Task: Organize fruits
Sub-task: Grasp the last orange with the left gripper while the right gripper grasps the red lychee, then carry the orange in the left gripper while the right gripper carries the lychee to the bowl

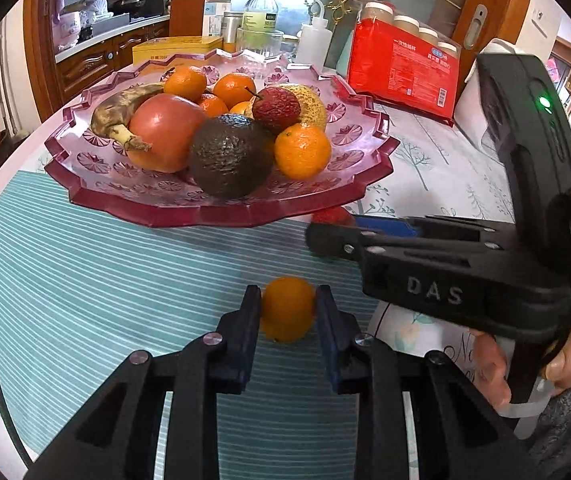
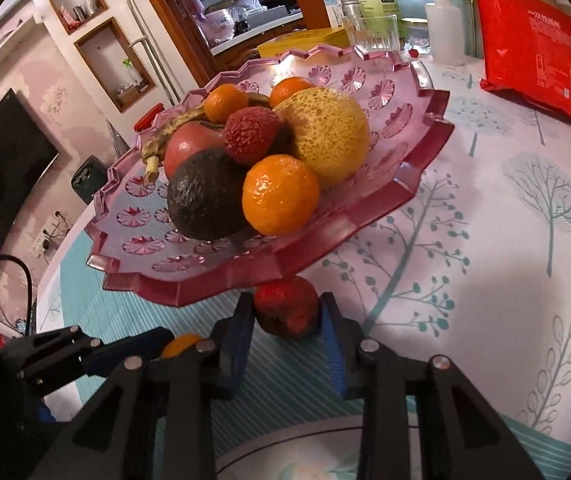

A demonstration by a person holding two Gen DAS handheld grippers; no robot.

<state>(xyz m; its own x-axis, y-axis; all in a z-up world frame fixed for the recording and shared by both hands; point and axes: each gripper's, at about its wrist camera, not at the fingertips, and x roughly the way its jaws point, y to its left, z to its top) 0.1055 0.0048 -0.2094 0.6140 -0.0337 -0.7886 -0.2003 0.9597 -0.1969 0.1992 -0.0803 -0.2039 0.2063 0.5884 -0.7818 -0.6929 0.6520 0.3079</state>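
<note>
On the table (image 2: 485, 208), a pink glass fruit tray (image 1: 157, 216) stood raised, its front rim overhanging the teal striped mat (image 1: 85, 280). It was loaded: dark avocado (image 1: 229, 156), red apple (image 1: 165, 136), spotted banana (image 1: 121, 108), several oranges (image 1: 303, 151), a red lychee-like fruit (image 1: 276, 108), and a yellow speckled pear (image 2: 325, 132).

Behind the tray: yellow box (image 1: 177, 48), clear glass (image 1: 259, 42), plastic bottle with a pale label (image 1: 260, 10), white squeeze bottle (image 1: 313, 40), and a red pack (image 1: 403, 66) with Chinese print, too small to read. Paper cups showed behind the pack's top.

Two fruits were off the tray, on the mat. Left gripper (image 1: 288, 312) was clamped on a small orange (image 1: 287, 314), blue pads pressing both sides, just in front of the tray rim. Right gripper (image 2: 287, 312) was clamped on a red strawberry-like fruit (image 2: 285, 312), right under the rim overhang, so the rim stood directly over that grip.

Left wrist view showed the right gripper (image 1: 327, 236) crossing from the right, body marked "DAS", green LED lit, with a hand (image 1: 525, 364) in a grey sleeve wrapped around its handle. Both grippers pitched downward toward the mat, side by side, with the left one lower left in the right wrist view.
</note>
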